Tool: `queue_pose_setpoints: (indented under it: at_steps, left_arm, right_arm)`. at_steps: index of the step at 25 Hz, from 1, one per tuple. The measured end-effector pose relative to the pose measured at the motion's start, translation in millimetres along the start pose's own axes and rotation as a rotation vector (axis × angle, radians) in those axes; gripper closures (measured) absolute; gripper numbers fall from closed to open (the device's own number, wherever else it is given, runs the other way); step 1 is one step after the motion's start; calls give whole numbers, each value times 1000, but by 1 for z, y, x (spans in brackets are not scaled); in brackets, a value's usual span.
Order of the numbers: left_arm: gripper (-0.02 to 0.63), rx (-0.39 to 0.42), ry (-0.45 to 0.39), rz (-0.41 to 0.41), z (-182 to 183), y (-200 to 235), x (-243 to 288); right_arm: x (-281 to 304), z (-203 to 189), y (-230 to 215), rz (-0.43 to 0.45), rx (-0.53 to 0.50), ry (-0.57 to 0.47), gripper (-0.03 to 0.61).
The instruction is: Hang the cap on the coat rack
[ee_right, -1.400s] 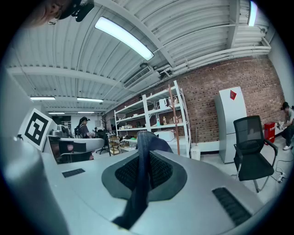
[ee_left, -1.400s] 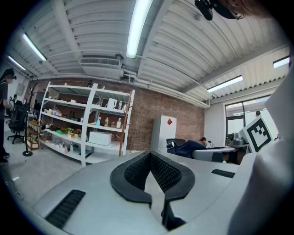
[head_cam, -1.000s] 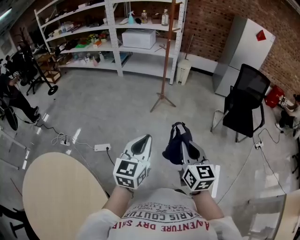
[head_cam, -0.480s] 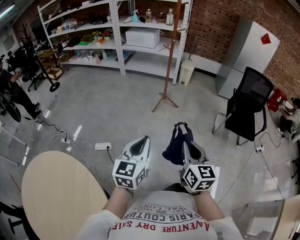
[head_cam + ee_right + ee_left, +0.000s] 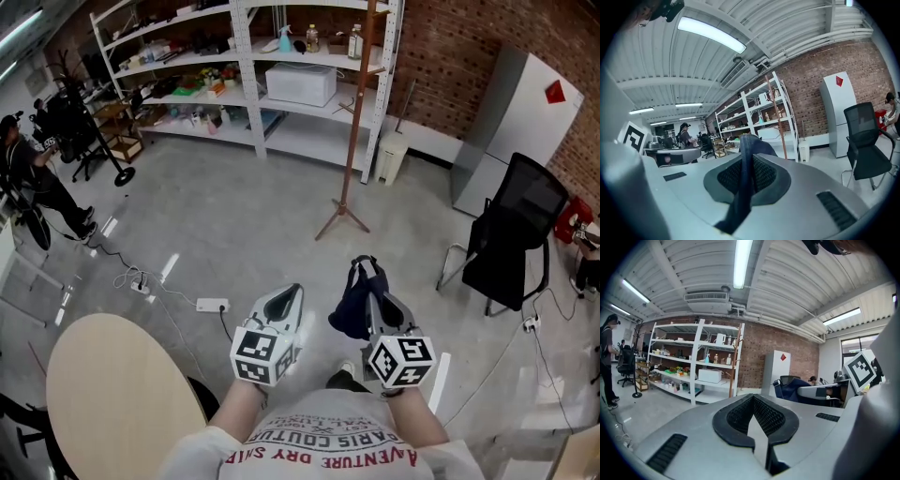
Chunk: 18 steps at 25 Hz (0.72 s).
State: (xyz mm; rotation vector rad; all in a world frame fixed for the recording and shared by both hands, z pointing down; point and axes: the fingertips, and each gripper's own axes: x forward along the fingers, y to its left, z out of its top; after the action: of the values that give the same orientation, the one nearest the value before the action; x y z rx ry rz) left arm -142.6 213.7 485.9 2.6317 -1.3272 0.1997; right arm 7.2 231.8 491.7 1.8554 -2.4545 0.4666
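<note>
Right claw (image 5: pixel 374 287): jaws pressed together on a fold of the dark blue cap (image 5: pixel 352 306). Only a thin strip of cloth sits between the pads; the rest hangs loose off the claw's left side.

Left claw (image 5: pixel 282 298): just beside the right one, jaws closed, nothing between them.

Coat rack (image 5: pixel 355 112): a slim wooden pole on a splayed foot, well ahead of both claws across open floor, with white shelving (image 5: pixel 246 56) close behind it. Its hooks sit above the head view's top edge, so I cannot tell their shape.

Risks, as I judge them:
- The pinch is narrow. A swing during the walk could work the cloth free and drop the cap.
- The bunched cap may present no clear opening to a hook and could slide off on release.
- The pole looks light, and a hard push could tip it toward the shelving.
- A power strip (image 5: pixel 213 305) and its cable lie ahead to the left of the claws. They are a trip hazard if the path drifts.
</note>
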Motion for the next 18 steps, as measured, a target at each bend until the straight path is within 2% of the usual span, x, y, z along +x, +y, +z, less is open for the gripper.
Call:
queue_pose_setpoints:
  at_steps: [7, 12, 18]
  left_arm:
    - [607, 14, -14, 35, 29, 0, 93]
    - [607, -5, -34, 74, 46, 2, 157]
    - [607, -20, -12, 44, 40, -6, 208]
  right_arm:
    - [62, 42, -74, 49, -35, -1, 560]
    - [94, 72, -127, 62, -63, -8, 560]
    - [128, 77, -174, 53, -27, 7, 560]
